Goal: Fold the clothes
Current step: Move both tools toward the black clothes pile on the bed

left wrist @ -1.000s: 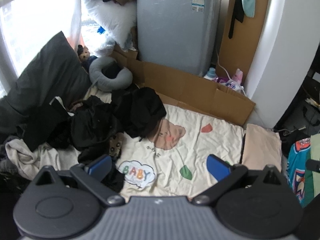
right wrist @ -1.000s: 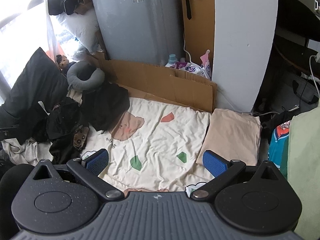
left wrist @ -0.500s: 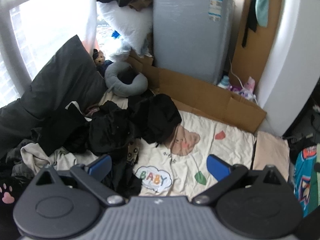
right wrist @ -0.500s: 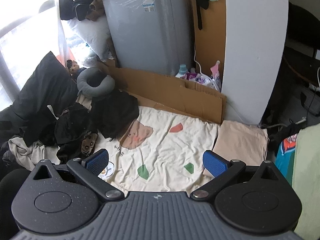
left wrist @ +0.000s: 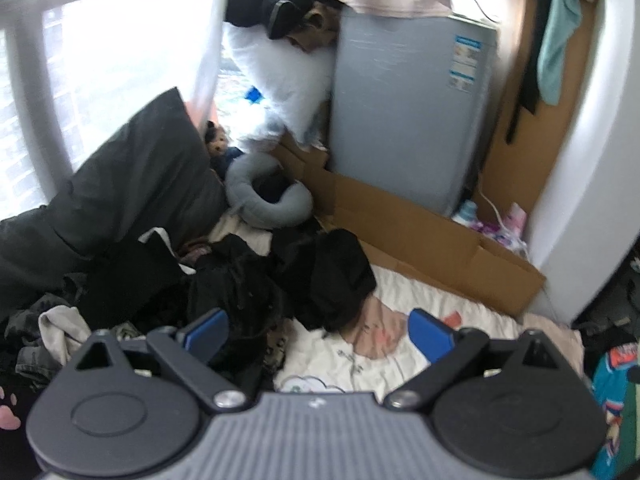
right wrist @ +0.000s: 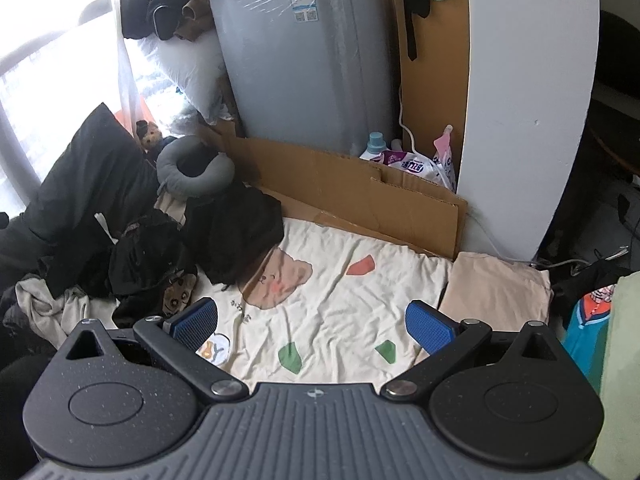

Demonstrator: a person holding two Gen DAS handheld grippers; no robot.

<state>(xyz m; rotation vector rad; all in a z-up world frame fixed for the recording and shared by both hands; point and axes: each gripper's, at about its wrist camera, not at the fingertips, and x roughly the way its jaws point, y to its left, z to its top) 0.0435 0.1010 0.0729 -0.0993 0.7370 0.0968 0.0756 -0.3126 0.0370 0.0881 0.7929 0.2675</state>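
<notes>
Heaping at the left of the printed sheet (right wrist: 360,300), the pile of dark clothes (left wrist: 256,292) lay just ahead of the left gripper (left wrist: 318,330), its jaws closing but empty; the right gripper (right wrist: 312,322), spread and empty, probably sat farther off.
</notes>
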